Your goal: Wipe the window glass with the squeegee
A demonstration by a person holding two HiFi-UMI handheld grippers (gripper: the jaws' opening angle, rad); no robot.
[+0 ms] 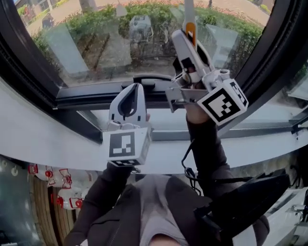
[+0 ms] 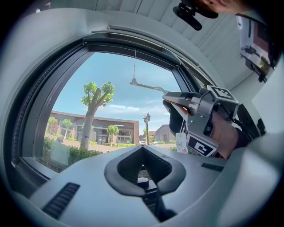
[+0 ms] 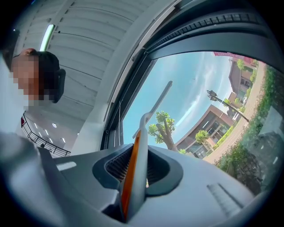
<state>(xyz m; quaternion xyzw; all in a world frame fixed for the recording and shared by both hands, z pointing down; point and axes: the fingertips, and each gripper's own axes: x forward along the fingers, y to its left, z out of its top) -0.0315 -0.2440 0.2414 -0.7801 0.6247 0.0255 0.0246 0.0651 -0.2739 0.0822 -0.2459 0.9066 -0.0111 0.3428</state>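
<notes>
Our empty left gripper [image 1: 134, 89] is pressed together. Our right gripper [image 1: 185, 41] pinches the squeegee [image 1: 189, 14] at twelve o'clock; let's press it flat.

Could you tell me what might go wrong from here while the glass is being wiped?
1. The right claw grips the grey-and-orange squeegee only at its lower end; pressing the far end on the window glass may twist it loose.
2. The shut, empty left claw hangs close beside the right claw, so a downward stroke could knock them together.
3. The black handle on the window frame lies below, in that stroke's likely path.
</notes>
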